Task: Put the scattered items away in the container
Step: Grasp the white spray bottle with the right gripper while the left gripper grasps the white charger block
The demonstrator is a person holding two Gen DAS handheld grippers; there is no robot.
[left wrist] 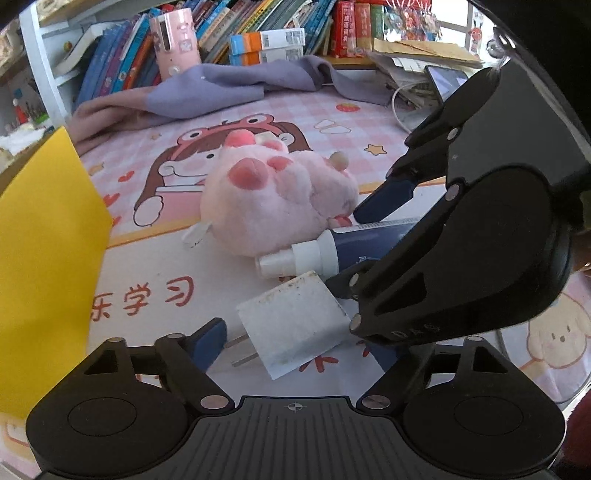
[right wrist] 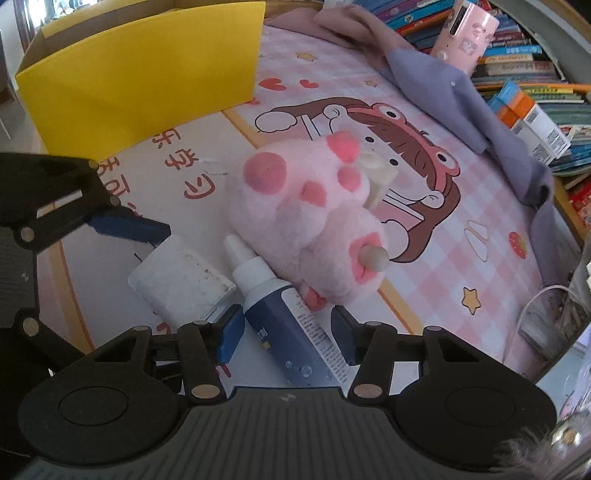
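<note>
A white charger plug lies on the cartoon mat between the open jaws of my left gripper. A dark blue spray bottle with a white nozzle lies between the open jaws of my right gripper; it also shows in the left wrist view. A pink plush toy lies just beyond both, touching the bottle. The yellow box stands at the far left, also seen at the left edge of the left wrist view. The right gripper's body hides the left gripper's right finger.
A purple-grey cloth lies along the back of the mat. Behind it are rows of books, a pink cylinder and stacked small boxes. A phone and a white cable lie at the right.
</note>
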